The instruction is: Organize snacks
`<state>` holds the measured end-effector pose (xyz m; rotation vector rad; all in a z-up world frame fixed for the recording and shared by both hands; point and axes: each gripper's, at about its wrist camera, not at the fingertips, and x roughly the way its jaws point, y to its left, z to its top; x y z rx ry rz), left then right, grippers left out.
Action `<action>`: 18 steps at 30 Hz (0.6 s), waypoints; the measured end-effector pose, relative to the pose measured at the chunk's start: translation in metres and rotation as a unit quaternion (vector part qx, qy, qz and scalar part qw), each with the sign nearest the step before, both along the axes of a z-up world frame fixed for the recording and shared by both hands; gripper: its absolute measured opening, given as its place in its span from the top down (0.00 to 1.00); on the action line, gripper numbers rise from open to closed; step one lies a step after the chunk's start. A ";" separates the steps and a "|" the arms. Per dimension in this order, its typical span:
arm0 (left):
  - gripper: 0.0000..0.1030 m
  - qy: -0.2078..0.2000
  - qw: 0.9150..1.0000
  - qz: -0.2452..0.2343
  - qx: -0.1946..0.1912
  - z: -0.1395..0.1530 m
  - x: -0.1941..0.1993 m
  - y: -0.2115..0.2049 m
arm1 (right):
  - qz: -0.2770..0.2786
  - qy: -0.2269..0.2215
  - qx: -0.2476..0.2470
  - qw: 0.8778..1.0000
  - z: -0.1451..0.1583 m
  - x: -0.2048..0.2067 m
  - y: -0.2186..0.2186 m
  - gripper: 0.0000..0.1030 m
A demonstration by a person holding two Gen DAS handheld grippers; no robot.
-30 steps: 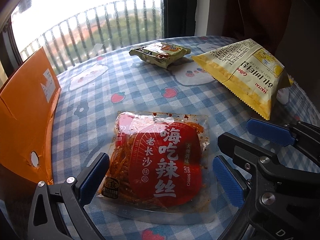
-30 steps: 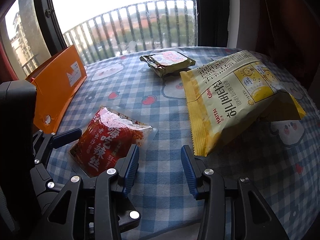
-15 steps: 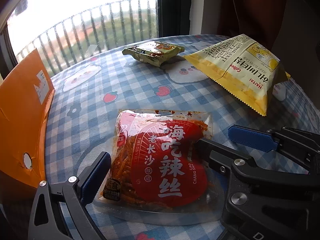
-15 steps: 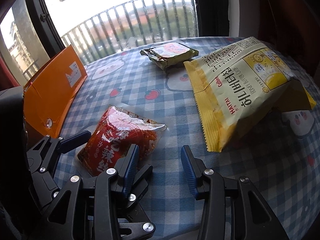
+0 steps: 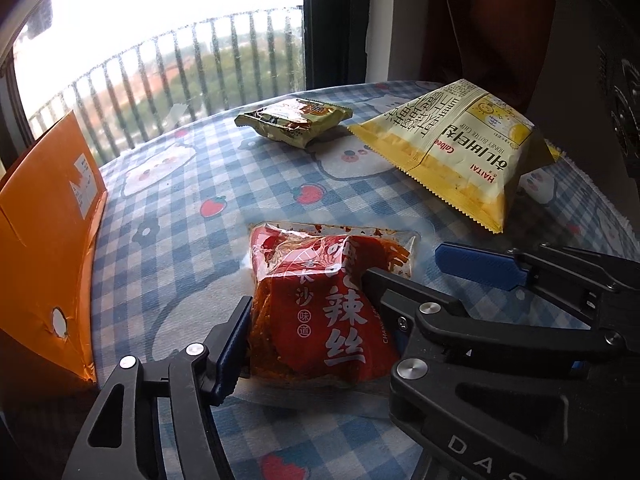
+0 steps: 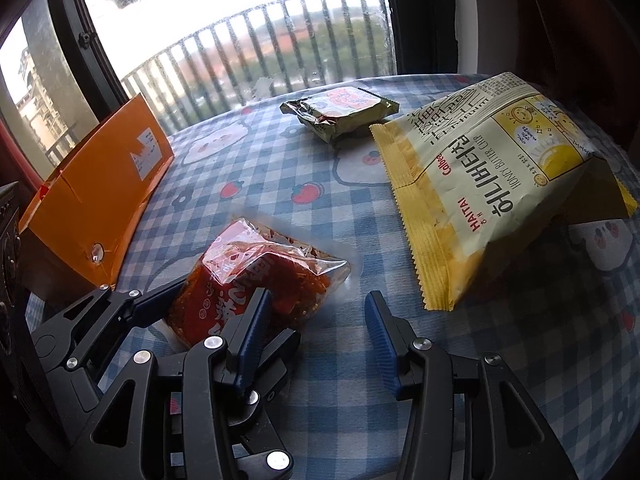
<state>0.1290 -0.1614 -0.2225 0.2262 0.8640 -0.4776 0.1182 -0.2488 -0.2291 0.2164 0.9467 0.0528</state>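
My left gripper [image 5: 308, 320] is shut on the red spicy-strip snack pack [image 5: 320, 304], squeezing it so it buckles upward at the near edge of the table. The same pack [image 6: 256, 280] and the left gripper [image 6: 208, 304] show at lower left in the right wrist view. My right gripper [image 6: 316, 332] is open and empty just right of the pack; one of its blue fingers [image 5: 480, 266] shows in the left wrist view. A yellow chip bag [image 6: 496, 188] lies at the right and a small green snack pack [image 6: 340, 112] lies at the far side.
An orange cardboard box [image 5: 44, 248] stands at the table's left edge, also in the right wrist view [image 6: 100, 196]. The round table has a blue checked cloth [image 5: 208, 184]. A window with a balcony railing [image 6: 280, 44] lies behind it.
My left gripper's fingers have closed from wide open onto the red pack, which has crumpled and lifted at its front. The right gripper has stayed open beside it.
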 end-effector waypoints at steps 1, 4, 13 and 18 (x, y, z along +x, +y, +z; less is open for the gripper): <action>0.37 -0.002 1.000 0.000 0.002 0.000 -0.001 -0.001 | 0.000 0.001 -0.002 1.000 0.001 0.000 -0.001 0.48; 0.42 -0.002 1.000 0.000 0.004 0.002 -0.003 -0.001 | -0.005 0.006 0.004 1.000 0.002 -0.003 -0.004 0.48; 0.54 -0.005 1.000 0.025 -0.010 0.012 -0.009 0.003 | -0.002 -0.002 0.000 1.000 0.018 -0.016 -0.002 0.47; 0.54 -0.010 0.999 0.042 -0.024 0.026 -0.016 0.007 | 0.003 -0.022 -0.004 1.000 0.033 -0.026 -0.001 0.47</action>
